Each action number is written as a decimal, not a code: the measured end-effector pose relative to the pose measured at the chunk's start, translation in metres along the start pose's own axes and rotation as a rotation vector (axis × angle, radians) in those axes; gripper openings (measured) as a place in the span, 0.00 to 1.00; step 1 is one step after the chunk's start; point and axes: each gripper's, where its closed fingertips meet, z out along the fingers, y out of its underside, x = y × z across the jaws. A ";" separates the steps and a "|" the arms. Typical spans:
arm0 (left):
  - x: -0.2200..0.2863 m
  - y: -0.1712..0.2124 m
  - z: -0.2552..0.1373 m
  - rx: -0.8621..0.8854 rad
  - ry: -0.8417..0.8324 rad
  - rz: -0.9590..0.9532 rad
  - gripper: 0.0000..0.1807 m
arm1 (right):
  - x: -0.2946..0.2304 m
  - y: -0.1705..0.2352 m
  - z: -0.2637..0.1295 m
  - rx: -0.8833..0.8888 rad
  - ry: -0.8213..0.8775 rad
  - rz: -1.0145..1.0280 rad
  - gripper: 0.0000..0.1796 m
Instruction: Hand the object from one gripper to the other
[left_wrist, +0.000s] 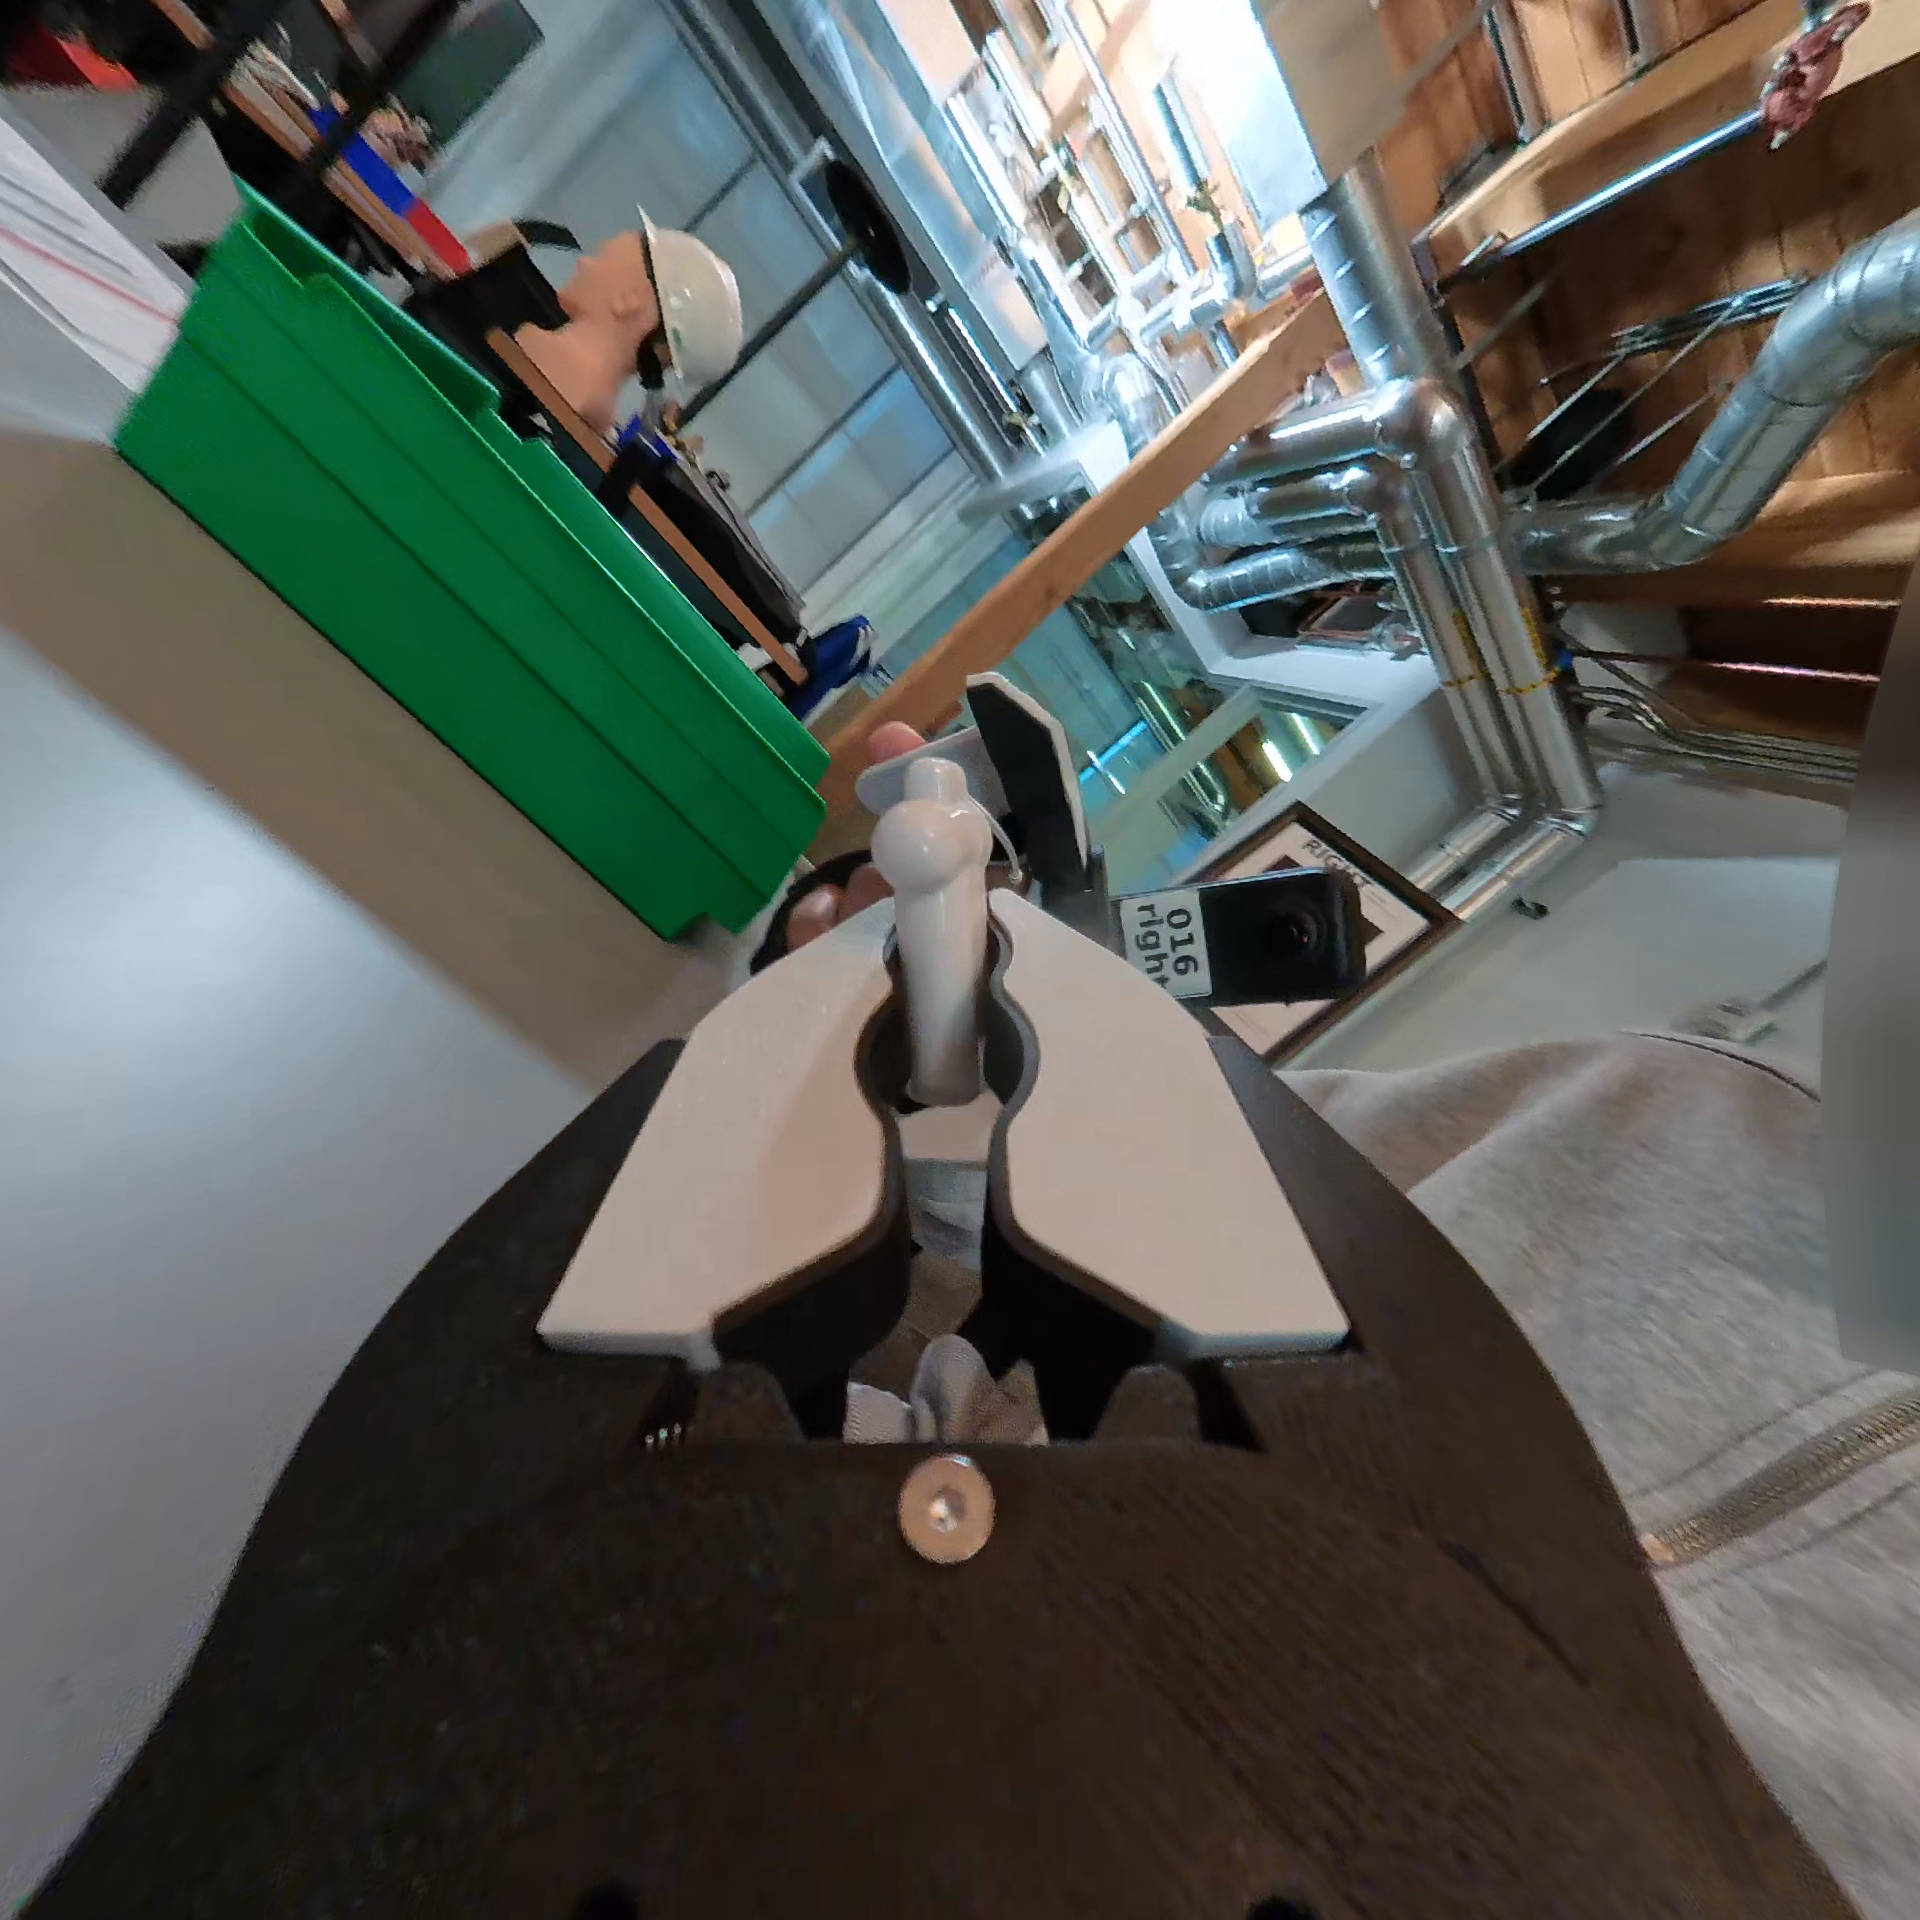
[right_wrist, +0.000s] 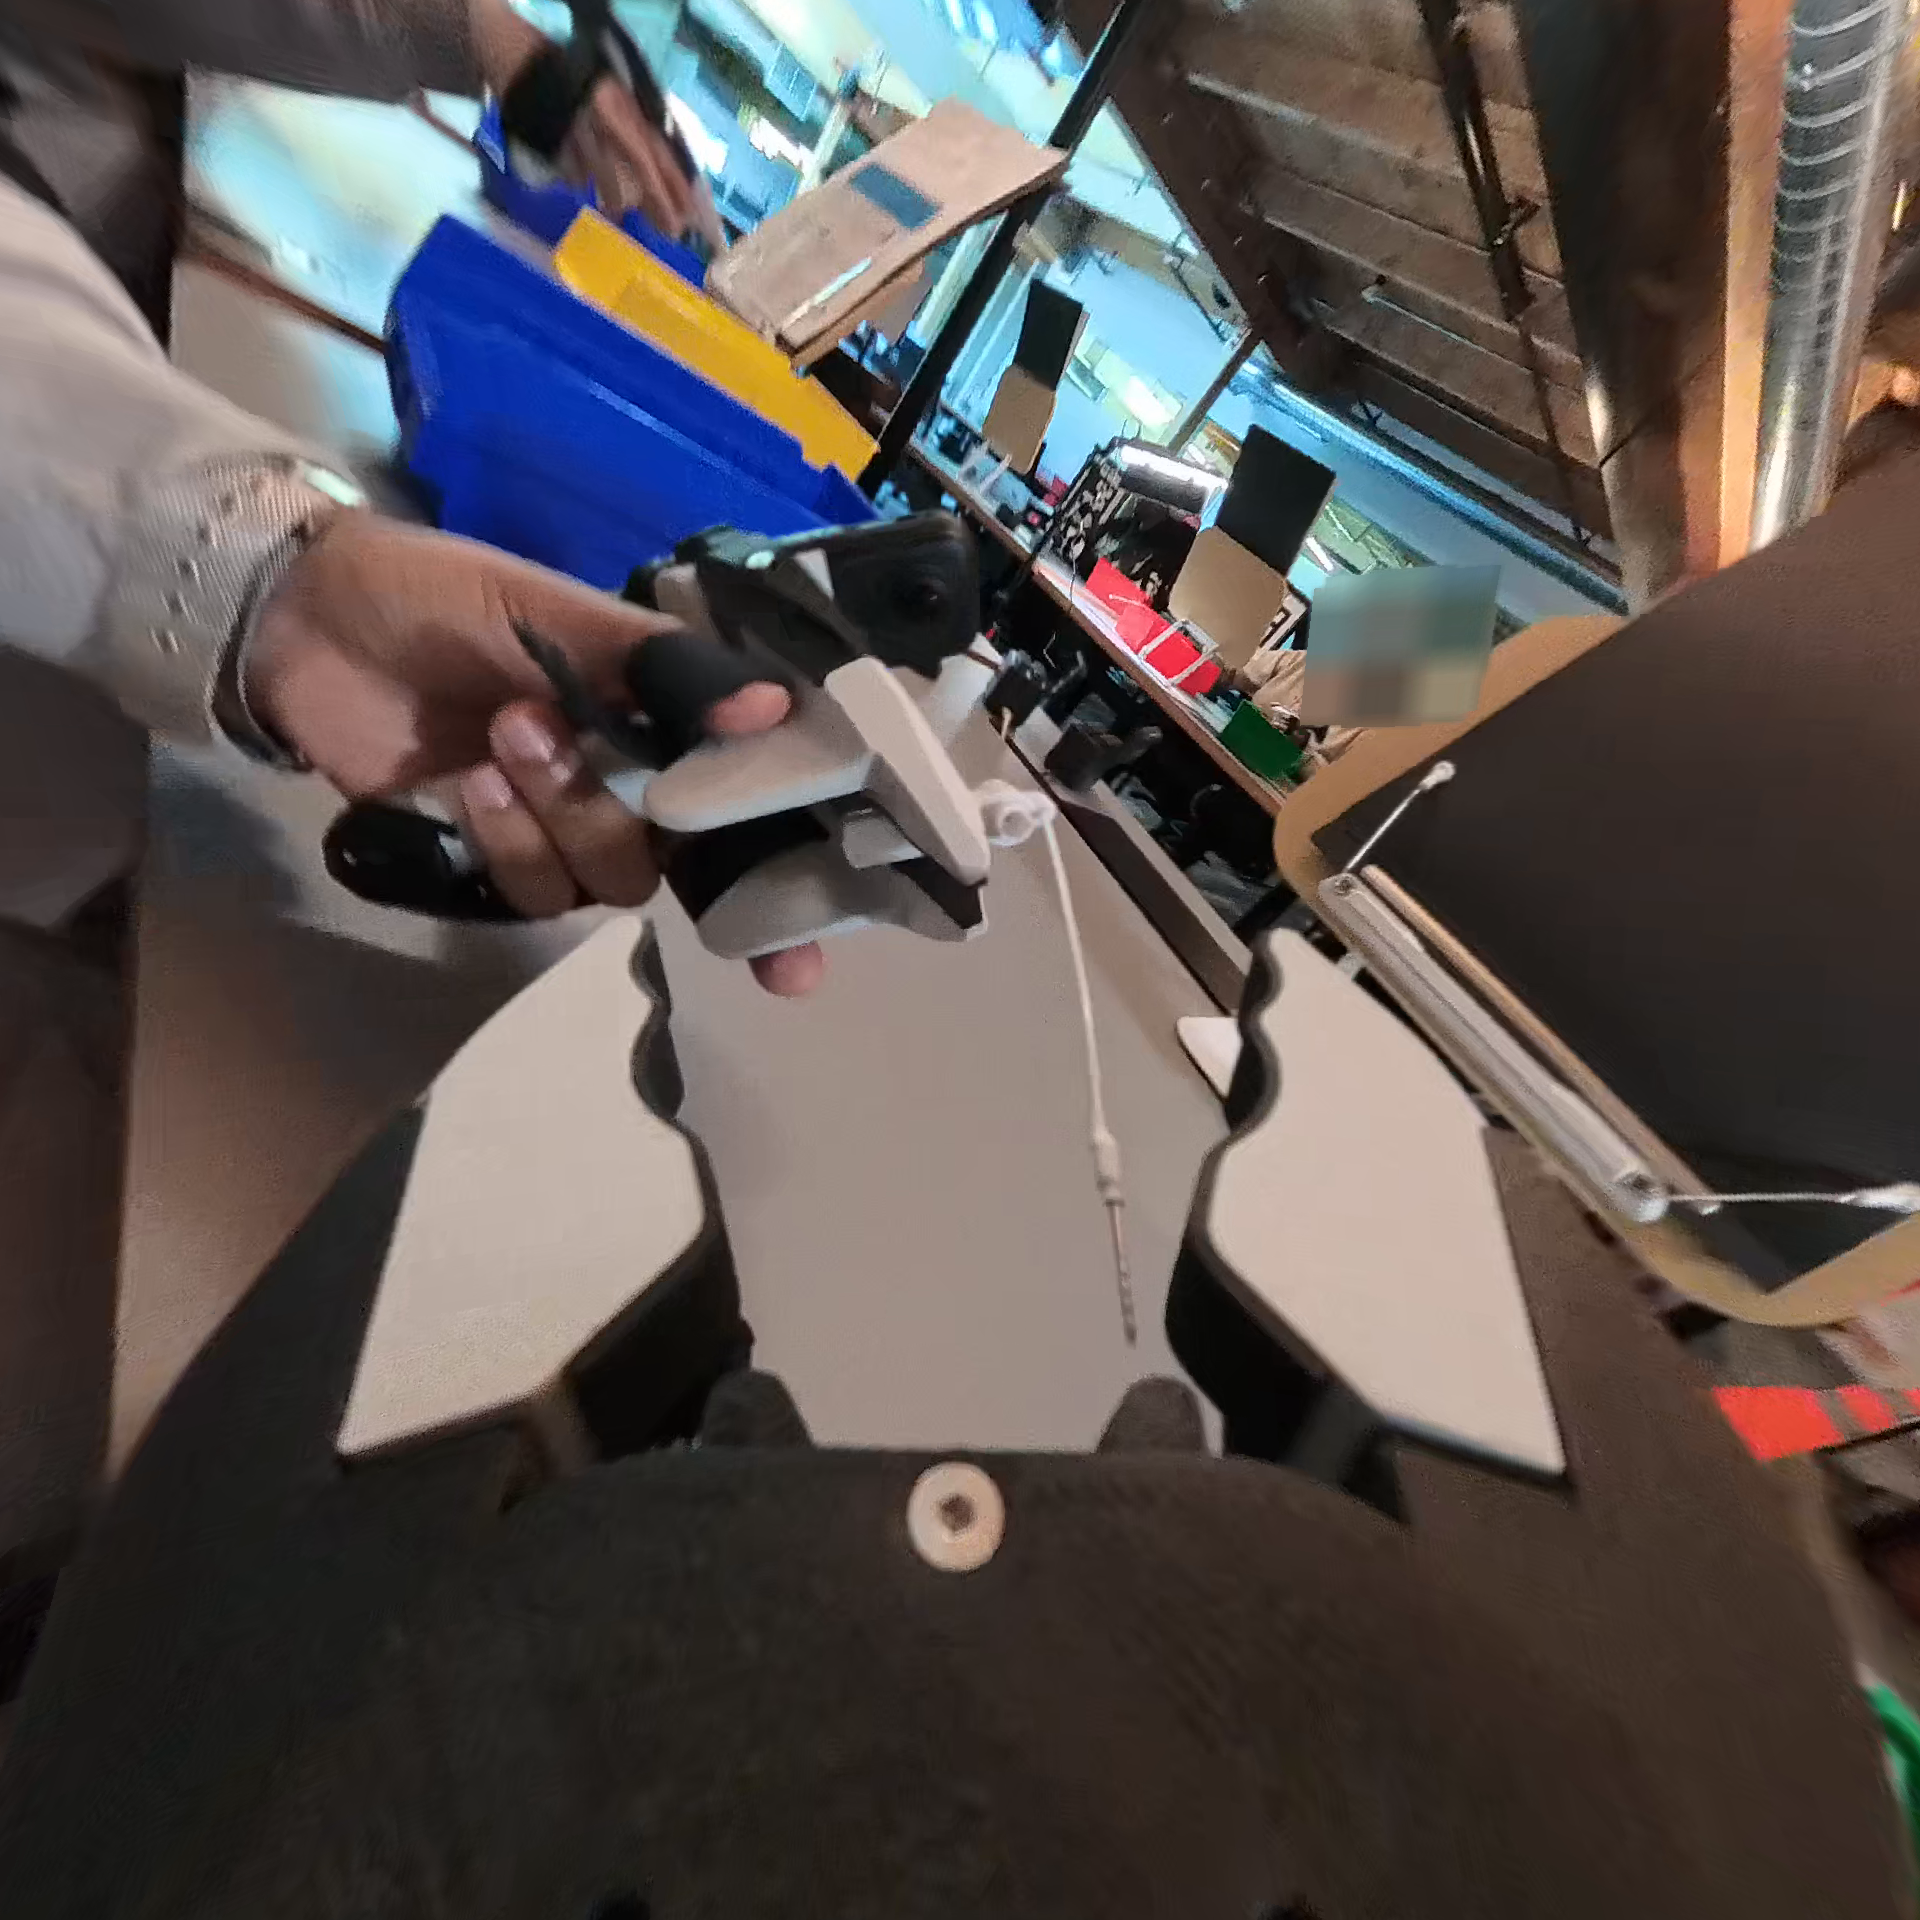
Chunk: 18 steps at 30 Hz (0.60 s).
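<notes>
A pale grey plastic tag (left_wrist: 925, 862) with a thin white cord stands between the fingers of my left gripper (left_wrist: 940, 935), which is shut on its shaft. In the right wrist view the left gripper (right_wrist: 971, 862) is held by a hand (right_wrist: 416, 675). The tag's tip (right_wrist: 1003, 816) sticks out of it, and its cord (right_wrist: 1086, 1039) hangs down to a metal pin (right_wrist: 1117, 1247). My right gripper (right_wrist: 951, 945) is open and empty, jaws wide, just below and in front of the left one. Its camera (left_wrist: 1288, 935) shows close behind the tag in the left wrist view.
Stacked green bins (left_wrist: 416, 582) sit on the left of the grey table (right_wrist: 914, 1195). Blue (right_wrist: 582, 436) and yellow bins (right_wrist: 707, 332) stand behind the left gripper. A black board with a cardboard edge (right_wrist: 1662, 935) leans in at the right. A dummy head with a white hard hat (left_wrist: 686, 301) is far back. Only a small space, under 4 cm, lies between the two pairs of fingers.
</notes>
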 end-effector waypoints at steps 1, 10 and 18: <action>0.002 0.004 0.003 -0.017 0.015 -0.018 0.05 | -0.002 0.001 0.000 -0.012 0.000 -0.044 0.57; 0.012 0.030 0.023 -0.103 0.075 -0.068 0.05 | -0.008 0.007 0.000 -0.041 -0.043 -0.048 0.45; 0.012 0.042 0.027 -0.166 0.068 -0.065 0.05 | -0.020 0.000 0.001 -0.011 -0.086 -0.078 0.41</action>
